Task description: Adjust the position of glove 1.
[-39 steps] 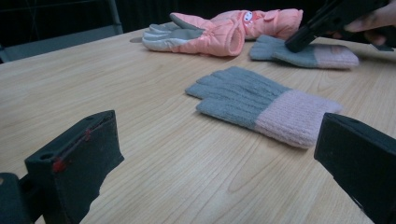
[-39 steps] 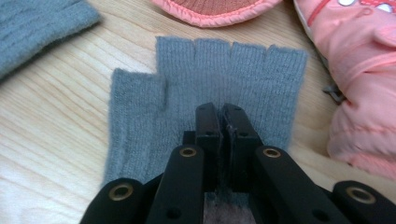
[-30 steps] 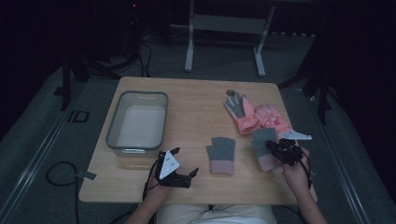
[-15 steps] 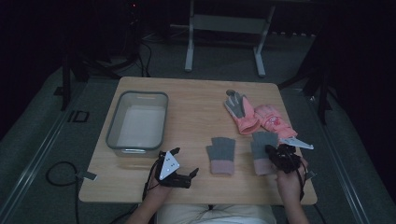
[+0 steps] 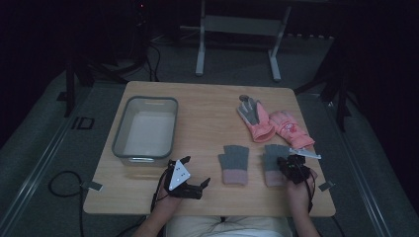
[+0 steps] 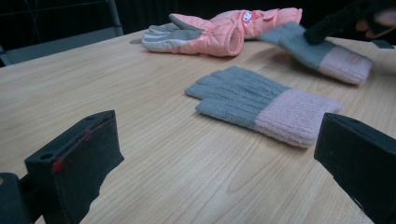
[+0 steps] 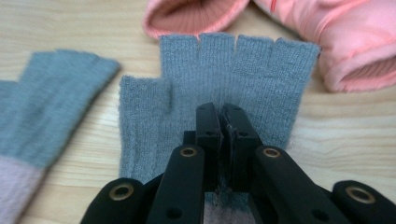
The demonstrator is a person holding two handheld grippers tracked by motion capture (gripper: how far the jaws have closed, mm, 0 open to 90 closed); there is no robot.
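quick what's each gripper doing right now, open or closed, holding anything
Left gripper: open, holding nothing, resting on the table.
Right gripper: closed on the grey knit glove.

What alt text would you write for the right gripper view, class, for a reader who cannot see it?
The right tool, jaws shut, pinches the knit of a grey fingerless glove lying flat on the wooden table. A second grey glove lies to its left, and pink padded gloves sit beyond its fingertips.
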